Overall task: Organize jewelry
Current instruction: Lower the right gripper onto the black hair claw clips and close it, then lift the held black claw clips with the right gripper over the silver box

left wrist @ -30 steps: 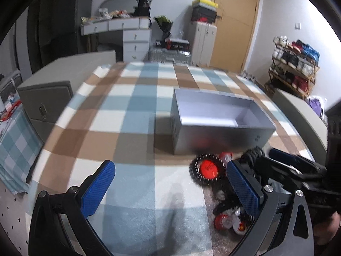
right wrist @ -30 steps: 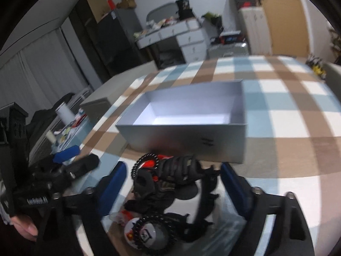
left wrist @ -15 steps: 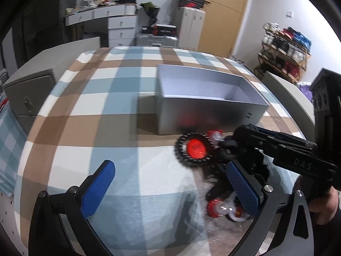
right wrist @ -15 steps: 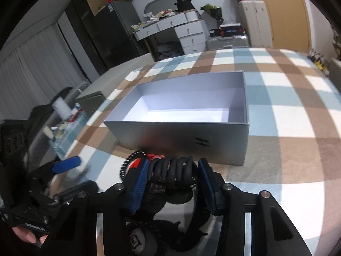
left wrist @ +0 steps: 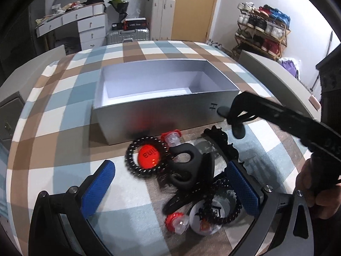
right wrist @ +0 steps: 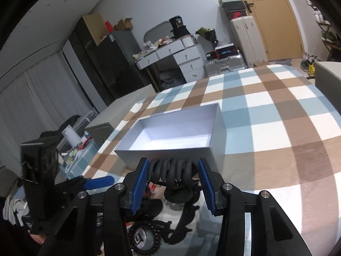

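An open grey box point(left wrist: 162, 98) stands on the checked tablecloth; it also shows in the right wrist view point(right wrist: 177, 136). In front of it lies a heap of jewelry: a black coiled band around a red disc point(left wrist: 148, 155), black rings and straps point(left wrist: 187, 168), and small red-capped pieces point(left wrist: 178, 221). My right gripper point(right wrist: 173, 179) is shut on a black spiral band point(right wrist: 172, 167) and holds it above the heap, near the box's front wall. My left gripper point(left wrist: 170, 189) is open and empty, low over the heap.
The right gripper's arm point(left wrist: 283, 119) crosses the left view at the right. A grey cabinet point(right wrist: 100, 128) stands left of the table. A dresser point(left wrist: 85, 23), suitcases and a shoe rack point(left wrist: 262, 34) line the far wall.
My right gripper has shut on the black spiral band and lifted it from the heap toward the box. My left gripper has moved closer to the heap, still open.
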Demonstrator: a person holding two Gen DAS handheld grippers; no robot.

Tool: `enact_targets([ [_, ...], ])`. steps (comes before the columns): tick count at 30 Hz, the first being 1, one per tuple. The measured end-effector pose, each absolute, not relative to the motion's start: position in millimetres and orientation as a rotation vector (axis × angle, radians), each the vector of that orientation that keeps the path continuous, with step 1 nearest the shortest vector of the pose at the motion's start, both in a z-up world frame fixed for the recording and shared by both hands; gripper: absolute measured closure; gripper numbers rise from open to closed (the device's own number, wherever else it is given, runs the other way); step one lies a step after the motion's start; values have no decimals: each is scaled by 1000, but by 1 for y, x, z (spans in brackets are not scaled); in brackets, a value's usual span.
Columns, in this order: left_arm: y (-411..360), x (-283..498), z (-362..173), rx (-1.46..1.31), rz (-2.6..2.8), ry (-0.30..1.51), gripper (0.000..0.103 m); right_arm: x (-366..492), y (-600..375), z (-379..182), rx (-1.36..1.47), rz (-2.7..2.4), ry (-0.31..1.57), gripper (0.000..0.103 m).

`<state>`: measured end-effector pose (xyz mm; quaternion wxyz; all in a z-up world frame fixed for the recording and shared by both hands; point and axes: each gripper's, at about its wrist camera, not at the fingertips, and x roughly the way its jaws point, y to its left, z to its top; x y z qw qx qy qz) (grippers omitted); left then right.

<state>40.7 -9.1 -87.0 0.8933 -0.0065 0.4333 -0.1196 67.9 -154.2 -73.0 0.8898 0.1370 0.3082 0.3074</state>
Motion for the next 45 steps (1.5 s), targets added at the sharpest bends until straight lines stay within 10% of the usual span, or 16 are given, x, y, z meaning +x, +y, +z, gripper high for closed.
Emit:
enact_targets([
  [11, -17, 52, -93, 30, -277, 960, 20, 70, -171, -80, 315, 633, 637, 57],
  [19, -19, 50, -93, 24, -355, 985, 54, 73, -172, -84, 328, 628, 649, 57],
  [45, -14, 41, -68, 41, -334, 905, 64, 62, -176, -72, 347, 628, 595, 57],
])
